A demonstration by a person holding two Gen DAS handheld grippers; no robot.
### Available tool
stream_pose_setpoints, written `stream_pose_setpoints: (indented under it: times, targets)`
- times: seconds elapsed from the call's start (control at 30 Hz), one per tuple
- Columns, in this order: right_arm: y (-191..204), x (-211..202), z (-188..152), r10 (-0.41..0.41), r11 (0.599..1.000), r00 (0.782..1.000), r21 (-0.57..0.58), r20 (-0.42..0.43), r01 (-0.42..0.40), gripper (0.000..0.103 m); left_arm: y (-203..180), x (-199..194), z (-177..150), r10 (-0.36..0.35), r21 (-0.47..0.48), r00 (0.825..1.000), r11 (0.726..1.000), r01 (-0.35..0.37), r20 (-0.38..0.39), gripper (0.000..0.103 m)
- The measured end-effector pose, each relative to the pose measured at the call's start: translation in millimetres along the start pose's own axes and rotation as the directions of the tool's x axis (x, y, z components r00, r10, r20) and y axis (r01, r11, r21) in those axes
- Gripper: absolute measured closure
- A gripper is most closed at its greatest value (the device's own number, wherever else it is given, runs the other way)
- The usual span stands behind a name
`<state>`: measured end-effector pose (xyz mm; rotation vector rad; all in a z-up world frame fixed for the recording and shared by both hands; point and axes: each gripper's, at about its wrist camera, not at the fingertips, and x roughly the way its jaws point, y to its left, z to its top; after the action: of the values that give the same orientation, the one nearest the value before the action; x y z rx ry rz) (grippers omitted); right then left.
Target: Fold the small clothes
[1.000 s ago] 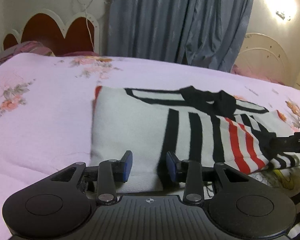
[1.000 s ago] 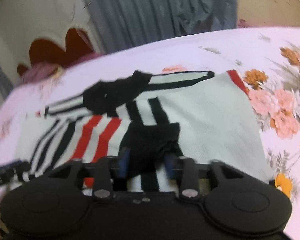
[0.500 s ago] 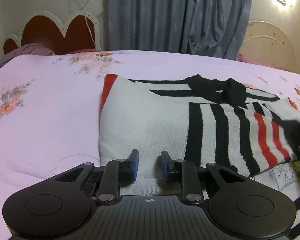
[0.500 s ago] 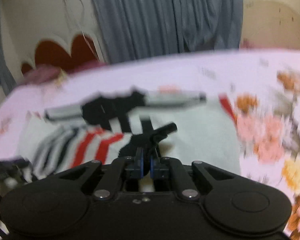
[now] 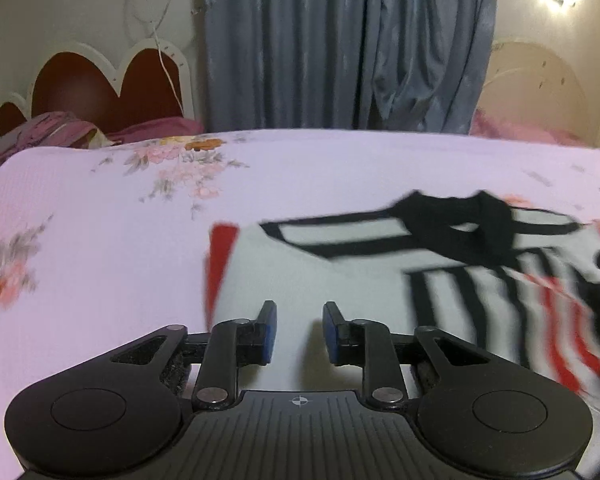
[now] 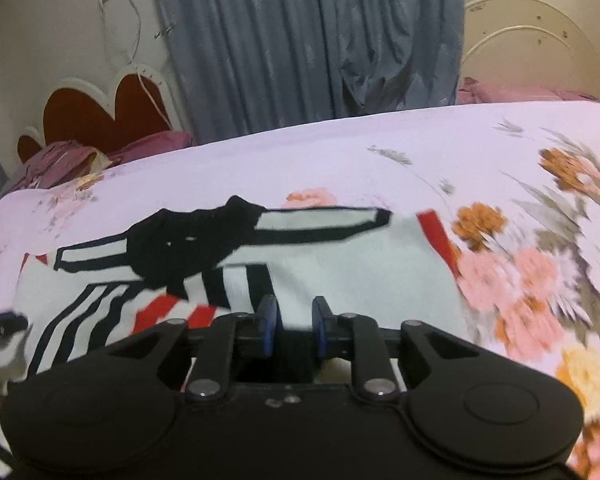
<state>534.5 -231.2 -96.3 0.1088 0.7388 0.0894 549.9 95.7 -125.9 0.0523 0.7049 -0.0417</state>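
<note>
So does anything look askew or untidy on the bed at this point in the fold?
The striped sweater lies flat, but its black collar is bunched and crooked rather than smoothed. Nothing looks spilled or damaged on the floral bedsheet. Both views are motion-blurred, so finer wrinkles cannot be judged.

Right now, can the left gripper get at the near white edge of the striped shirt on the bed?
Probably yes. The left gripper has its jaws open, and the striped shirt lies flat on the bed just ahead, with nothing between them.
</note>
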Motion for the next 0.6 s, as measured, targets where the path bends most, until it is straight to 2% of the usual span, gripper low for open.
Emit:
stream_pose_setpoints:
  times: [0.03,0.07,0.1,0.2,0.27,0.33,0.4,0.43,0.5,0.53,0.6]
  targets:
    - [2.2,10.4,1.9,-0.012,1.000,0.999,-0.019,-0.035,0.012,0.082,5.1,16.0,5.2,0.003,-0.010,1.000,1.000,-0.003,-0.030,0.047]
    - [3.2,20.1,1.8,-0.031,0.999,0.998,-0.027,-0.061,0.030,0.083,12.2,31.2,8.2,-0.015,-0.034,0.998,0.999,0.013,-0.053,0.038]
    - [2.3,29.3,1.4,-0.052,0.998,0.996,-0.025,-0.079,0.050,0.084,20.9,40.3,11.5,-0.033,-0.061,0.998,0.998,0.031,-0.044,0.032]
    - [0.4,35.3,0.8,-0.068,0.998,0.994,0.006,-0.081,0.069,0.082,21.7,33.6,19.5,-0.025,-0.068,0.999,0.997,0.022,-0.040,0.032]
    - [6.6,24.6,1.0,-0.053,0.998,0.997,0.014,-0.048,0.054,0.073,19.7,14.5,13.5,0.019,-0.052,1.000,0.998,-0.018,0.010,0.032]
    - [17.6,15.4,1.2,-0.005,1.000,1.000,0.002,-0.014,0.005,0.069,16.3,1.2,8.6,-0.019,-0.073,0.999,0.997,0.022,0.041,0.032]
    - [33.4,15.8,1.2,0.074,0.997,0.997,-0.005,-0.007,-0.074,0.073,1.2,-5.2,5.7,-0.041,-0.026,0.996,0.999,0.043,0.073,0.032]
    - [43.8,19.3,1.1,0.116,0.993,0.993,-0.015,-0.015,-0.117,0.074,-6.6,-3.9,4.8,-0.038,0.009,0.997,0.999,0.038,0.074,0.032]
    - [66.2,31.3,-1.7,0.154,0.986,0.987,-0.062,-0.049,-0.156,0.077,-16.7,6.7,0.5,-0.032,0.042,0.999,0.999,0.031,0.025,0.032]
    - [73.5,37.5,-4.0,0.158,0.984,0.985,-0.076,-0.072,-0.163,0.078,-17.0,16.2,-4.3,-0.025,0.040,0.999,0.999,0.026,-0.023,0.032]
    - [82.5,52.2,-12.7,0.118,0.985,0.986,-0.108,-0.120,-0.132,0.077,-14.2,17.4,-14.0,-0.020,0.014,1.000,1.000,0.020,0.000,0.029]
